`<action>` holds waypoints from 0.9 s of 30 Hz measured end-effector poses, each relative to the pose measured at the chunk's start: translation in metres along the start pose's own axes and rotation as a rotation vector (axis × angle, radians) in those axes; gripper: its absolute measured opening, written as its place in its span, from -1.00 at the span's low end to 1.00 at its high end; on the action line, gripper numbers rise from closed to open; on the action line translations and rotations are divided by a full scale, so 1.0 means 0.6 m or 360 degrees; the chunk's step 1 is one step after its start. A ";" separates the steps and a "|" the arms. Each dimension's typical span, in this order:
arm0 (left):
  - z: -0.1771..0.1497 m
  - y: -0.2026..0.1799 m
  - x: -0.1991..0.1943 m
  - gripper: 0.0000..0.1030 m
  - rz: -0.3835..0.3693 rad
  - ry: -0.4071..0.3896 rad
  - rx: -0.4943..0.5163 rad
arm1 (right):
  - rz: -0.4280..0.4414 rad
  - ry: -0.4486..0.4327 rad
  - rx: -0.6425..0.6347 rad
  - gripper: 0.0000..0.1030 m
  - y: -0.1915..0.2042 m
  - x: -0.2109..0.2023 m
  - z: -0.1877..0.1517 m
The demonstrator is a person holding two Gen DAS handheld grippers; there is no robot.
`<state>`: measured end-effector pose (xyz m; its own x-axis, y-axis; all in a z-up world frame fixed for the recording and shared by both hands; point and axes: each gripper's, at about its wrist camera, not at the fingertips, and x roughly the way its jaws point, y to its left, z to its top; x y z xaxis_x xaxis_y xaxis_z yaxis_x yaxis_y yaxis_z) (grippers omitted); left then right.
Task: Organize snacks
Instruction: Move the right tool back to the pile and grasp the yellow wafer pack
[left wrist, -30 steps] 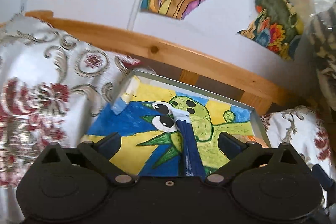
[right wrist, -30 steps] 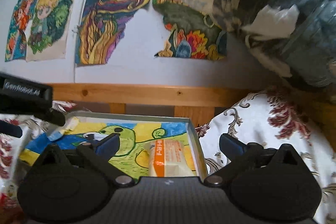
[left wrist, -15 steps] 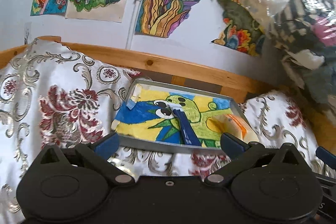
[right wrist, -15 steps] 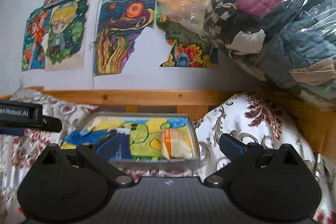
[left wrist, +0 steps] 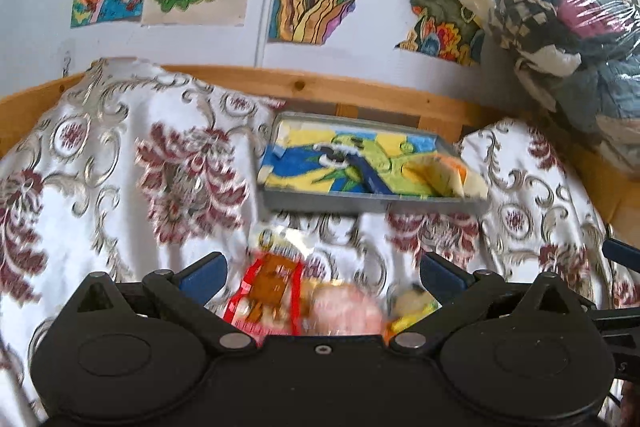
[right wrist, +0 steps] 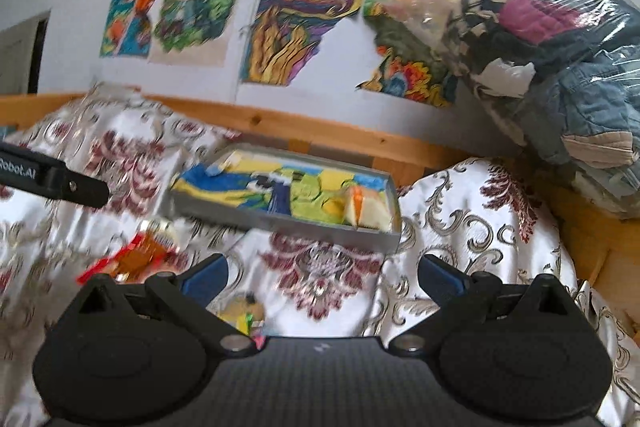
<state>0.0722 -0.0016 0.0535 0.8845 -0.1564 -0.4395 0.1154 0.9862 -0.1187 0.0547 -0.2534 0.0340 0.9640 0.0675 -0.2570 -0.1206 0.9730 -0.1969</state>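
Both claws gape wide and empty above a flowered bedspread (left wrist: 120, 155). The left claw (left wrist: 320, 269) hangs over a red snack packet (left wrist: 272, 287) lying near the tray's (left wrist: 360, 203) front edge; the right claw (right wrist: 322, 271) is just above a small yellow snack (right wrist: 242, 309). Inside the tray lie a blue stick pack (left wrist: 370, 175) and an orange-striped packet (right wrist: 364, 211) at its right end. The red packet looks light, crinkly and slippery, best pinched by a sealed edge.

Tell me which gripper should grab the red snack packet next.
Left. The red snack packet lies directly between the open left gripper fingers. From the right gripper, also open and empty, the packet sits off to the left, outside its fingers; a yellow snack is nearer it.
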 end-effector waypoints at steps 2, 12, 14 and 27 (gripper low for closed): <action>-0.010 0.007 -0.006 0.98 -0.0003 0.0028 0.0014 | 0.0028 0.0034 -0.0024 1.00 0.007 -0.005 -0.007; -0.069 0.028 0.016 0.98 0.0000 0.0263 0.0036 | 0.0198 0.0332 -0.0217 1.00 0.057 0.025 -0.038; -0.073 0.028 0.030 0.98 0.0002 0.0339 0.0042 | 0.0202 0.0377 -0.0262 1.00 0.067 0.034 -0.045; -0.090 0.034 0.127 0.98 -0.0090 0.0625 -0.0087 | 0.0157 0.0570 -0.0385 1.00 0.089 0.095 -0.074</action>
<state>0.1173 0.0038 -0.0305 0.6363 -0.2295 -0.7365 0.1253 0.9728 -0.1950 0.0929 -0.2075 -0.0331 0.8075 0.0351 -0.5889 -0.3009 0.8831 -0.3600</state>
